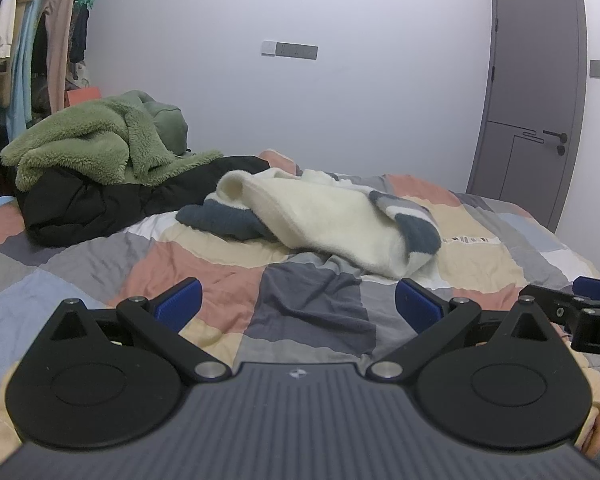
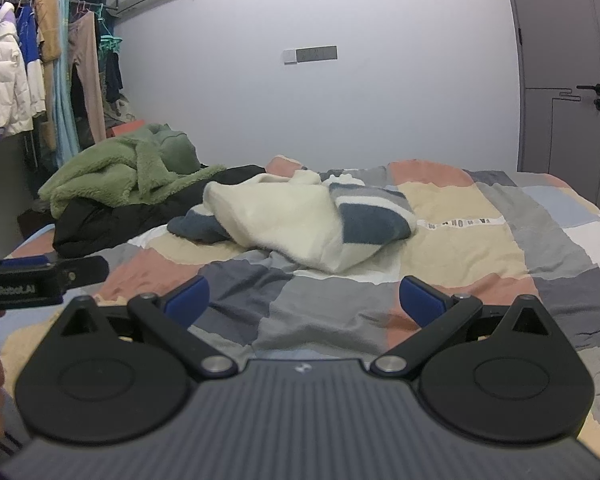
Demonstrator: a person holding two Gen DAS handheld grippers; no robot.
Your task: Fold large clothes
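Note:
A crumpled cream fleece garment with dark blue and grey stripes point(image 1: 324, 216) lies in the middle of the bed; it also shows in the right wrist view point(image 2: 292, 216). A green fleece coat point(image 1: 96, 140) lies on a black jacket point(image 1: 92, 204) at the far left, seen too in the right wrist view point(image 2: 116, 168). My left gripper point(image 1: 298, 304) is open and empty, low over the quilt, short of the cream garment. My right gripper point(image 2: 304, 300) is open and empty, likewise short of it. Each gripper shows at the edge of the other's view.
A patchwork quilt point(image 1: 220, 276) in grey, salmon and beige covers the bed. A rack of hanging clothes point(image 2: 40, 80) stands at the far left. A grey door point(image 1: 536, 100) is in the right wall. A white wall runs behind the bed.

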